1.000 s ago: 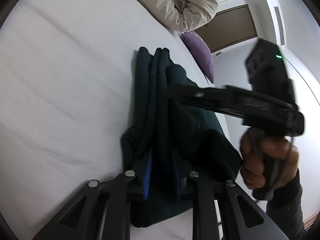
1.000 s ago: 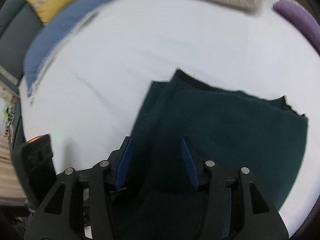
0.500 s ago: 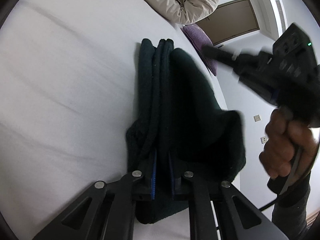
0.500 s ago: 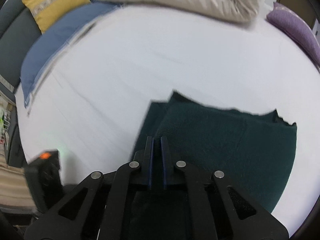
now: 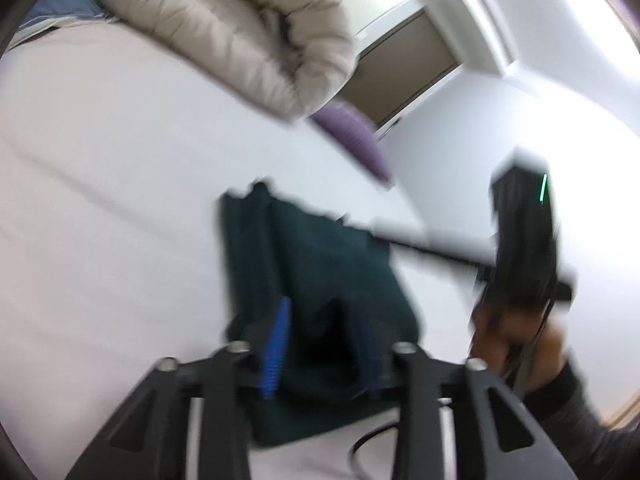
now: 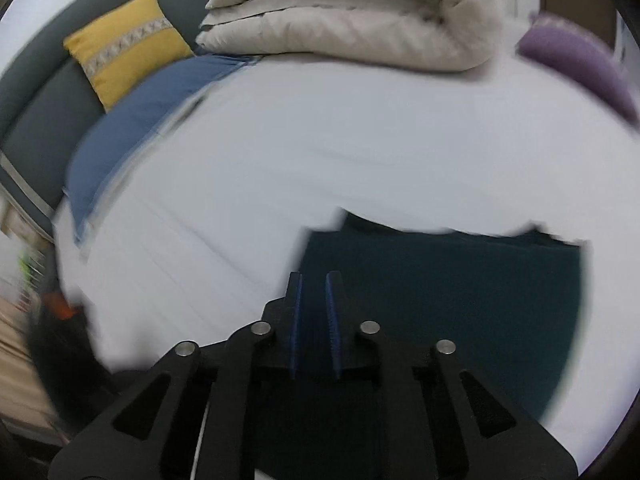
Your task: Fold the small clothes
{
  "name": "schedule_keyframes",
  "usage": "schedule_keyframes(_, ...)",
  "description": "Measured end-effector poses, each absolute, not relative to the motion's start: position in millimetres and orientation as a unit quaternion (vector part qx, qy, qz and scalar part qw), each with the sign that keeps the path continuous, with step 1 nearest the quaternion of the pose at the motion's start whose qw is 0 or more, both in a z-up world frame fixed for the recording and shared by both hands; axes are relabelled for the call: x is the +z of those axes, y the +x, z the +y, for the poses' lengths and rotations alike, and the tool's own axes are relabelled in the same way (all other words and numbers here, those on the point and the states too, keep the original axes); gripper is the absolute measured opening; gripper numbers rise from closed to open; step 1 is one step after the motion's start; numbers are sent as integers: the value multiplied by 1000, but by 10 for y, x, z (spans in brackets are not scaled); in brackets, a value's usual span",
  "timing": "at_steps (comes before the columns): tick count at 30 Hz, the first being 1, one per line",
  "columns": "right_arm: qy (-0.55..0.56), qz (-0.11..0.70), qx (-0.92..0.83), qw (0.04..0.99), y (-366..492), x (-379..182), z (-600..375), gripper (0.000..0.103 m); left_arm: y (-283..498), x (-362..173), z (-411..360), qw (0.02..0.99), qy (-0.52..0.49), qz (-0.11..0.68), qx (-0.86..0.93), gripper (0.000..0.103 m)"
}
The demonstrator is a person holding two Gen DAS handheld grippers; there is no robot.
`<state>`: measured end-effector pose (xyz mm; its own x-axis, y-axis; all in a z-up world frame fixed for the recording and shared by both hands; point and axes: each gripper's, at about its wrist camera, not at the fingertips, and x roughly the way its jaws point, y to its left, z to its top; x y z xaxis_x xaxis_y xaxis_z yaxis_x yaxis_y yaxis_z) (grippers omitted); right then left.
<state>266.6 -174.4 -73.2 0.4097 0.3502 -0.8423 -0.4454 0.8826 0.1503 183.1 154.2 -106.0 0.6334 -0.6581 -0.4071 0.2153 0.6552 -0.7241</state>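
Over on the left, the left gripper (image 5: 320,336) hangs above the near end of the dark green garment (image 5: 320,264), and its jaws have just been opening: the blue pads (image 5: 276,344) stand apart, with the cloth seen in the gap below them but not pinched. That one's released. The picture is blurred, so whether the tips brush the fabric I can't tell.

The garment itself lies folded into a thick rectangle on the white bed (image 5: 100,220), toward the bed's right-hand edge in the left wrist view, its layered edges showing along the left side.

Further right, a hand (image 5: 516,328) in a dark sleeve carries the right gripper (image 5: 384,236), its long fingers reaching across to the garment's far right corner. From its own camera the right gripper (image 6: 314,292) has its pads close together with a thin slit between, jaws just eased open a touch, nothing visibly caught in them; the green cloth (image 6: 460,292) spreads flat beyond.

At the bed's far edge: a yellow cushion (image 6: 128,52), a blue pillow (image 6: 132,128), a rolled beige duvet (image 6: 360,20) and a purple pillow (image 6: 580,60).
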Motion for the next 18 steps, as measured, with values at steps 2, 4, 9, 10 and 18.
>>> schedule_keyframes(2,-45,486,222,844,2394,-737,-1973,12,1953,-1140,1399,830,-325,360,-276,54)
schedule_keyframes(4,-15,479,209,852,2157,-740,-2255,12,2090,-1283,1210,819,-315,393,-276,54)
schedule_keyframes(9,30,462,213,860,1557,-812,-2823,26,2160,-1349,820,818,-271,421,-283,45)
schedule_keyframes(10,18,462,207,862,1476,-850,-2862,29,2152,-1339,770,820,-259,425,-282,36)
schedule_keyframes(18,-11,462,217,860,1403,-1181,-2836,33,1976,-1431,757,812,-241,460,-265,6)
